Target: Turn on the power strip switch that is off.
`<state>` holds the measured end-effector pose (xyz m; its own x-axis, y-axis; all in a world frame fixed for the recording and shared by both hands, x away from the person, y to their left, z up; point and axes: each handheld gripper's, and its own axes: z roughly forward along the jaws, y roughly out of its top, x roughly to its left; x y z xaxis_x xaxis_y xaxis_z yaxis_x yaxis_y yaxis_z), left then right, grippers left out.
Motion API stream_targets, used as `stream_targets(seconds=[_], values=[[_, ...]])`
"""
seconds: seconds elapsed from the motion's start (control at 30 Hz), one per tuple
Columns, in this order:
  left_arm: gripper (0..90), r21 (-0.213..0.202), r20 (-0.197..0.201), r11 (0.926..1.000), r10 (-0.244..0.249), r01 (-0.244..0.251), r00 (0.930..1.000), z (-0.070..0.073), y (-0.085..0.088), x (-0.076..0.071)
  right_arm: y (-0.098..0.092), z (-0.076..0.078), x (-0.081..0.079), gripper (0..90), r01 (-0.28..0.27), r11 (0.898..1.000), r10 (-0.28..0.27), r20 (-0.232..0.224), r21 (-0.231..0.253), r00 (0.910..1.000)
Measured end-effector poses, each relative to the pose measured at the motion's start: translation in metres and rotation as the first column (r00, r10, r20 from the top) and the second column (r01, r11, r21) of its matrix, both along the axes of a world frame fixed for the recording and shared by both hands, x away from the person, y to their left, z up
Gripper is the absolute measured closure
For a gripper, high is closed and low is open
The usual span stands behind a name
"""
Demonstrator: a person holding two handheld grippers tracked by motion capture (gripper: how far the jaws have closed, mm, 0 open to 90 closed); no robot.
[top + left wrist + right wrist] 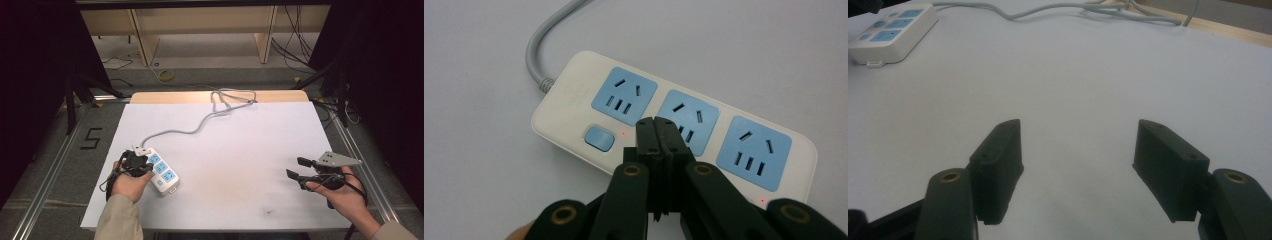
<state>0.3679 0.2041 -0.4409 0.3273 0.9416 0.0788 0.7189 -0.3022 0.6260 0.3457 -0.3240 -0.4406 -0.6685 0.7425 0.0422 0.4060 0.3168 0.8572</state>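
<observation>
Item under work: white power strip [159,171] w/ three blue sockets, lying flat at the near-left part of the desk [240,150]. Its grey cord [195,127] runs off toward the far edge and ends in a loose loop there.

Left gripper [657,131]: fingers pressed together, nothing between them, tips poised over the strip between the first and second sockets, just beside the blue rocker switch [599,138]. In the left gripper view the tips overlap the strip's top face; contact vs. slight hover: cannot tell. In the high view the left hand [131,184] sits at the strip's near-left side.

Right gripper [299,168]: fingers spread wide, empty, held above bare desk at the near-right, well apart from the strip. In the right gripper view the strip shows far off at upper left.

Step in hand (judgement): closed tips used as a poker, lining up on the switch; press not yet made, as the tips sit to one side of the button, not on it.

Next move calls for: short shift of the tips onto the switch, then a firm push straight down. Strip is light and unrestrained, so an off-centre push may skid or tip it; right gripper is free to steady the far end if req'd.
</observation>
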Motion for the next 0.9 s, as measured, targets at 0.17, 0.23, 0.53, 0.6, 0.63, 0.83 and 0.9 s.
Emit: stream_targets(seconds=[0.17,0.23,0.53,0.6,0.63,0.83,0.9], values=[[89.8,-0.003,-0.006,1.0000,0.000,0.000,1.0000,-0.0001,0.0004,0.0006,0.0000,-0.0001,-0.0002,36.0,0.000,1.000,0.000,-0.002,0.000,1.0000],[89.8,-0.002,-0.010,1.0000,0.002,-0.002,1.0000,-0.0004,0.0000,0.0009,0.0001,-0.0001,-0.0002,36.0,0.000,1.000,0.000,-0.003,0.000,1.0000],[89.8,0.000,-0.035,1.0000,-0.006,0.006,0.9994,-0.0015,0.0000,0.0032,0.0004,-0.0006,0.0001,36.0,-0.003,1.000,0.003,-0.003,0.003,1.0000],[89.8,-0.002,-0.041,1.0000,-0.007,0.007,0.9991,-0.0019,-0.0002,0.0037,0.0005,-0.0006,0.0002,36.0,-0.003,1.000,0.003,-0.004,0.002,1.0000],[89.8,0.000,-0.044,1.0000,-0.010,0.010,0.9990,-0.0020,-0.0002,0.0041,0.0006,-0.0005,0.0001,36.1,-0.001,1.000,0.001,-0.005,0.002,1.0000],[89.8,-0.003,-0.049,1.0000,-0.007,0.007,0.9988,-0.0022,-0.0009,0.0051,0.0004,-0.0008,0.0004,36.0,-0.003,1.000,0.003,-0.007,0.000,1.0000],[89.8,-0.004,-0.053,1.0000,-0.008,0.008,0.9986,-0.0024,-0.0011,0.0054,0.0006,-0.0010,0.0005,36.0,-0.004,1.000,0.004,-0.005,0.000,1.0000]])
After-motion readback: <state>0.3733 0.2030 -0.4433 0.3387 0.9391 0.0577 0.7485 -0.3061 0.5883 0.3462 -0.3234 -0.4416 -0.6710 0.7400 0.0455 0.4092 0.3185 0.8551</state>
